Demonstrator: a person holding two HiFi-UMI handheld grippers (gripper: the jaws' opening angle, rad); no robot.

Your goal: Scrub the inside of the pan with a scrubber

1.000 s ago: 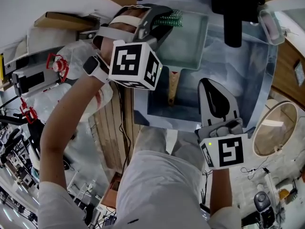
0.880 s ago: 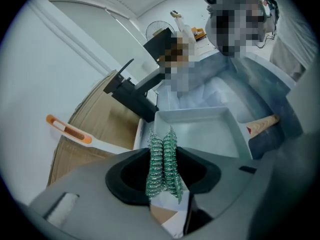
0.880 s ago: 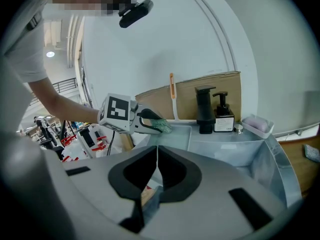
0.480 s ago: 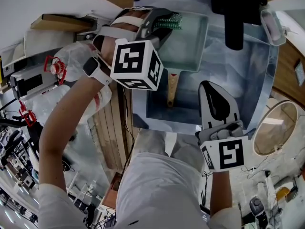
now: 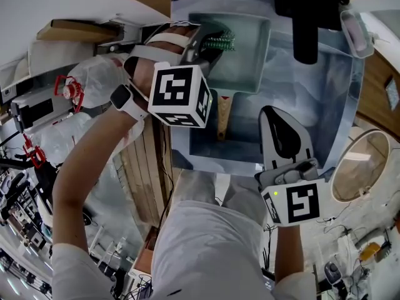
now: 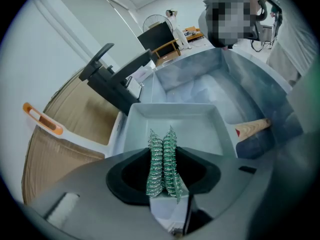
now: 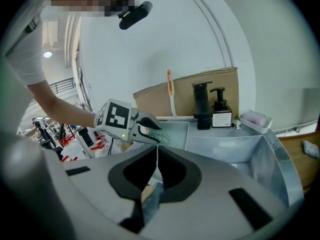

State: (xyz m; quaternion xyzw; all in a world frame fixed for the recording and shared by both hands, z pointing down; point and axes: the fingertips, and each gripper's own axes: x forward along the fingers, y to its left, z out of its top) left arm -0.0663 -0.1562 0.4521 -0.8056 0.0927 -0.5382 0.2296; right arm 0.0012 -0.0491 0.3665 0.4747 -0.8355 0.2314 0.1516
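A square grey-green pan (image 5: 247, 45) with a wooden handle (image 5: 222, 114) lies in the steel sink (image 5: 337, 105). My left gripper (image 5: 215, 41) is shut on a green wire scrubber (image 5: 224, 40), holding it over the pan's inside by its left wall. In the left gripper view the scrubber (image 6: 155, 169) is pinched between the jaws of my left gripper (image 6: 163, 154), with the pan (image 6: 175, 126) just beyond; whether the two touch is unclear. My right gripper (image 5: 270, 111) hangs shut and empty over the sink's near edge, apart from the pan. Its shut jaws (image 7: 156, 151) point toward the left gripper (image 7: 140, 126).
A black faucet (image 5: 306, 17) stands at the sink's far rim, with a soap dispenser (image 7: 221, 114) and a soap dish (image 5: 353, 33) beside it. A brown board (image 6: 55, 149) with an orange handle leans behind the sink. A round fan (image 5: 362, 167) sits to the right.
My left gripper has carried the scrubber a little nearer, from the pan's far left corner toward its middle. The right gripper has stayed where it was.
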